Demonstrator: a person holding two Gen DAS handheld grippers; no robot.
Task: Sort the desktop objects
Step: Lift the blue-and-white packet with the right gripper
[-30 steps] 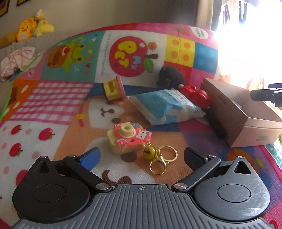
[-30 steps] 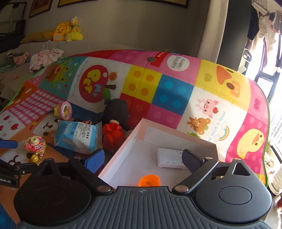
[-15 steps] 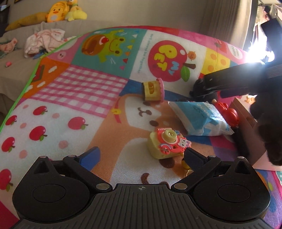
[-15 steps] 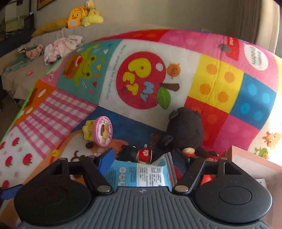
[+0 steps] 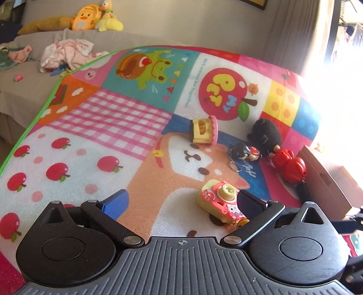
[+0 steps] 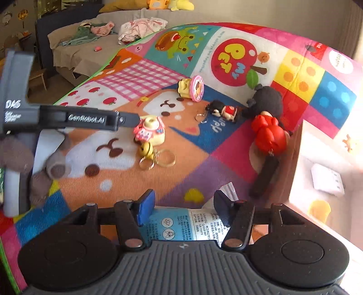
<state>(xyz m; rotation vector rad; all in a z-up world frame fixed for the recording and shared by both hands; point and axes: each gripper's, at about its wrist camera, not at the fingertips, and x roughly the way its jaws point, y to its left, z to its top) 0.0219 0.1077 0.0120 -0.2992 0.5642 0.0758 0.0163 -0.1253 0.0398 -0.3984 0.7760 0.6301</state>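
Observation:
My right gripper point(image 6: 185, 207) is shut on a blue tissue packet point(image 6: 181, 223), held above the mat beside the pink box point(image 6: 326, 168). My left gripper point(image 5: 182, 203) is open, with the pink and yellow toy camera keychain point(image 5: 219, 200) just inside its right finger. The camera also shows in the right wrist view point(image 6: 150, 132) with its gold bell and rings point(image 6: 156, 156). Further back lie a yellow and pink stamp toy point(image 5: 203, 132), a small doll keychain point(image 5: 244, 153), a black plush point(image 5: 266, 136) and a red toy point(image 5: 289, 166).
The colourful play mat point(image 5: 113, 118) covers the surface. The pink box holds a white packet point(image 6: 327, 181) and an orange item point(image 6: 320, 210). The left gripper's body point(image 6: 68, 118) crosses the left of the right wrist view. A sofa with clothes and plush toys point(image 5: 90, 18) stands behind.
My right gripper closed on the blue tissue packet and lifted it back toward the box, uncovering the doll keychain. My left gripper shifted left, so the toy camera now sits by its right finger.

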